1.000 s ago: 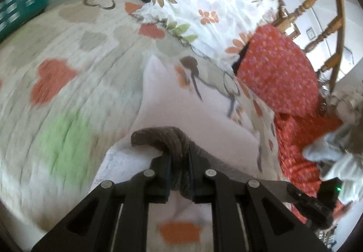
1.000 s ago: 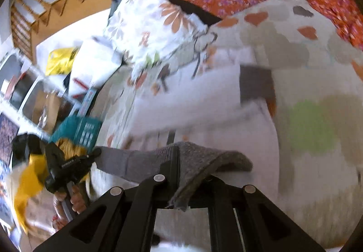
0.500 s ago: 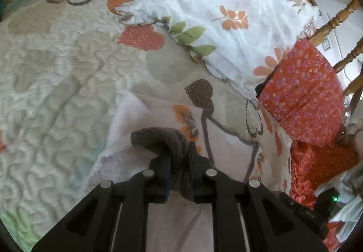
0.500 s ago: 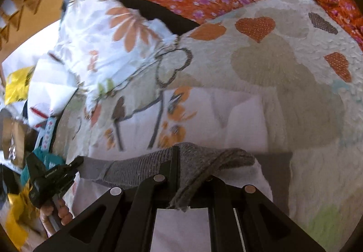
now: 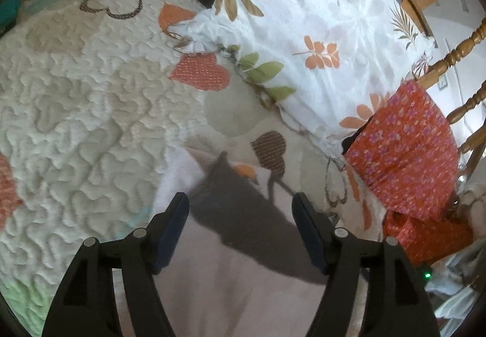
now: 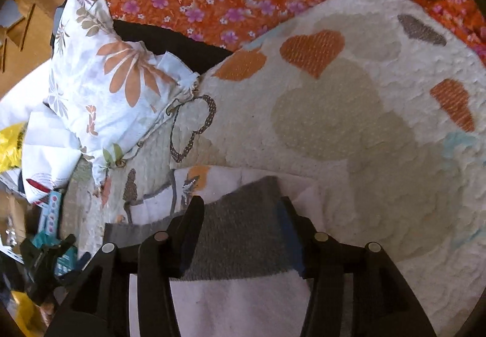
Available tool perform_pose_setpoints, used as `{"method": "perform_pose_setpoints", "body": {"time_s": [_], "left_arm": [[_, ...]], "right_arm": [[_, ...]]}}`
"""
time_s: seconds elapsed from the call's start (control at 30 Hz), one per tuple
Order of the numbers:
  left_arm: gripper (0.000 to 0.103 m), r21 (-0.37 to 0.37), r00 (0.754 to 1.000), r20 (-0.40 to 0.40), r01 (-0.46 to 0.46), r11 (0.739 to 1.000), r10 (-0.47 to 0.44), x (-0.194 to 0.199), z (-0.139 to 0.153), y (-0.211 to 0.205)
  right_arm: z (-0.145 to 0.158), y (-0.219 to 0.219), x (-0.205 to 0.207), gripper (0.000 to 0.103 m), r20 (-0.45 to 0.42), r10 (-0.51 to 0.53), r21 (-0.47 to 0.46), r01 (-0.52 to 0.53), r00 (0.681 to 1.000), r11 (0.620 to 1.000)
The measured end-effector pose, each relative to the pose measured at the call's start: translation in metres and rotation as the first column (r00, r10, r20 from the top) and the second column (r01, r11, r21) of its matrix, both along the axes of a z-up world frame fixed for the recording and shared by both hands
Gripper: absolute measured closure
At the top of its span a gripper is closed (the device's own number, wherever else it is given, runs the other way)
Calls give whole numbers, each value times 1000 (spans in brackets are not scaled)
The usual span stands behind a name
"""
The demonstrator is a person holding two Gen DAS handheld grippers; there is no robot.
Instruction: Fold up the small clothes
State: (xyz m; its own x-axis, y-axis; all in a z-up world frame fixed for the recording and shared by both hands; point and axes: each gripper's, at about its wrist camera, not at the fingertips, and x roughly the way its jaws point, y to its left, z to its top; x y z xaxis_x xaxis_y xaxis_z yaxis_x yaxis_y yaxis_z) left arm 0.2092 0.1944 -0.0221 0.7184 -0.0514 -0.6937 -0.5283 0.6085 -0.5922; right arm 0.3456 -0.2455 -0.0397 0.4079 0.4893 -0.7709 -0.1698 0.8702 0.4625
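- The grey knitted garment is laid on the pale pink cloth, near the floral pillow.
- The left gripper and right gripper are opening, pads clear; the garment's ends lie between each pair.

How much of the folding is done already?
Done: the grey band is folded over and lies on the pale garment. In hand: the left gripper and right gripper are opening and letting it go, pads off the cloth. Left: probably more folds; I can't tell how many.
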Motion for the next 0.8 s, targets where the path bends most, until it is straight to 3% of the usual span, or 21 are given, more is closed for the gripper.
{"method": "perform_pose_setpoints", "body": {"time_s": [0.17, 0.3, 0.57, 0.63, 0.67, 0.8], "left_arm": [[34, 108, 999, -52, 17, 994, -11, -25, 7, 2], [34, 164, 990, -128, 71, 984, -50, -52, 2, 1], [34, 87, 937, -253, 271, 959, -242, -94, -34, -20], [69, 68, 924, -263, 306, 950, -279, -98, -43, -25], [94, 66, 915, -283, 316, 946, -286, -99, -46, -27], [94, 123, 942, -268, 242, 963, -203, -114, -26, -19]], "right_arm": [[13, -7, -16, 45, 33, 7, -69, -4, 999, 998], [20, -14, -32, 44, 29, 5, -72, -3, 1000, 997], [32, -4, -73, 44, 52, 56, -99, -50, 997, 994], [36, 3, -81, 44, 65, 75, -117, -67, 995, 991], [38, 7, -86, 44, 73, 84, -124, -75, 994, 989], [48, 12, -100, 44, 98, 97, -145, -82, 990, 986]]}}
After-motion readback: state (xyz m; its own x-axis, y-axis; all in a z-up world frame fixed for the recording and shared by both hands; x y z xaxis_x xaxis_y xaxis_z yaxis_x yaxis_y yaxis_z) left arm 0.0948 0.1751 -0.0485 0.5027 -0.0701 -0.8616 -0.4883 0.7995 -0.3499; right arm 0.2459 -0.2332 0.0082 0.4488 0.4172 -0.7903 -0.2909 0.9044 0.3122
